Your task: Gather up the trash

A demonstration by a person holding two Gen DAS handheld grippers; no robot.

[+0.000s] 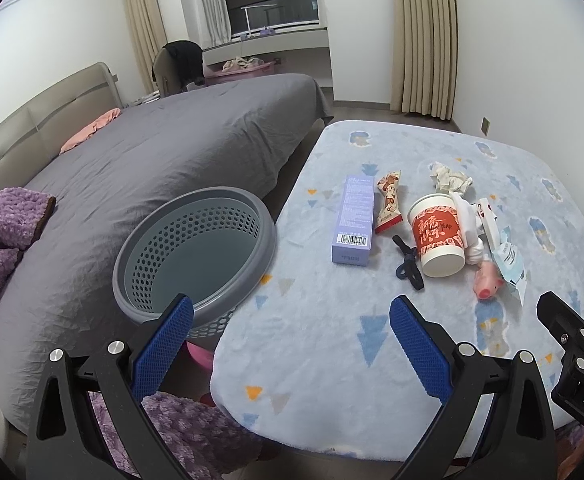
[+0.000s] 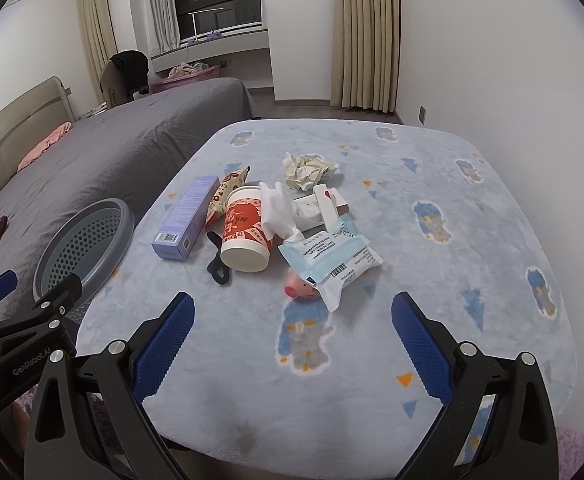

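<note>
Both grippers, left gripper (image 1: 292, 344) and right gripper (image 2: 292, 340), hang spread and empty over the tabletop's (image 2: 372, 380) near edge.

Trash is heaped mid-table for easy reach: paper cup (image 2: 245, 236), purple box (image 2: 185, 218), crumpled paper (image 2: 306, 170); the gray basket (image 1: 195, 256) waits at the left edge.

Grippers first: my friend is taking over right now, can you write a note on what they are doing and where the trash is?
Left gripper: open, holding nothing.
Right gripper: open, holding nothing.
Grey basket stands left of the table and looks empty.
Still on the table: purple box, snack wrapper, red cup on its side, crumpled paper, blue-white packet.
Done: nothing binned yet. Left: all of it.
</note>
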